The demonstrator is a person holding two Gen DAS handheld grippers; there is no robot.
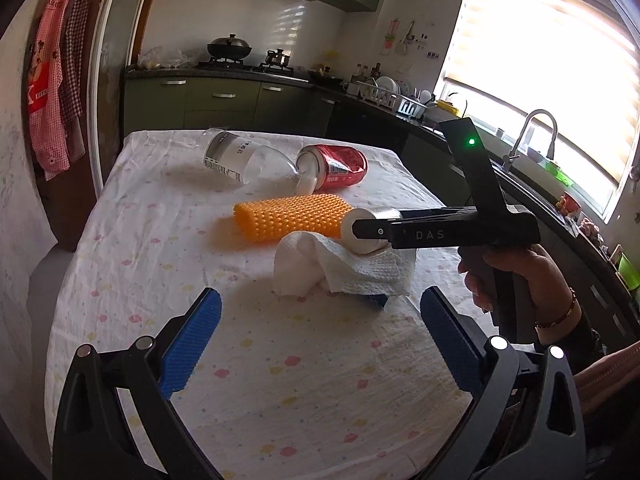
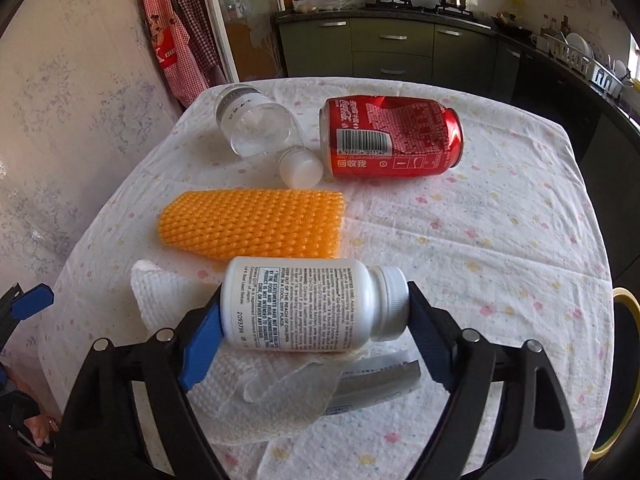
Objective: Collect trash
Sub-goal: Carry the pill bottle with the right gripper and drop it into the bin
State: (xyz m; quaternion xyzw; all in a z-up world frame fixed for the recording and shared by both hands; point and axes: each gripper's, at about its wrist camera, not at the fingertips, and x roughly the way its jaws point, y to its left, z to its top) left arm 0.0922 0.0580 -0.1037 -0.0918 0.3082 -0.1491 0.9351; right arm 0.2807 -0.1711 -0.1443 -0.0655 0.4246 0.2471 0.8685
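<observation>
Pill bottle | right gripper clamps it end to end over tissue | left gripper agape, empty | risk: smooth ends slip, bottle drops

R tool clamped; L tool open.

light: daylight pouring through the blinds, blowing out | shadows: soft on the tablecloth | edges: fisheye bending, corners darkening | focus: staying sharp

Glossy dented metal can, smooth white plastic pill bottle, clear plastic bottle, dimpled paper towel (crumpled), knobbly orange foam sleeve
</observation>
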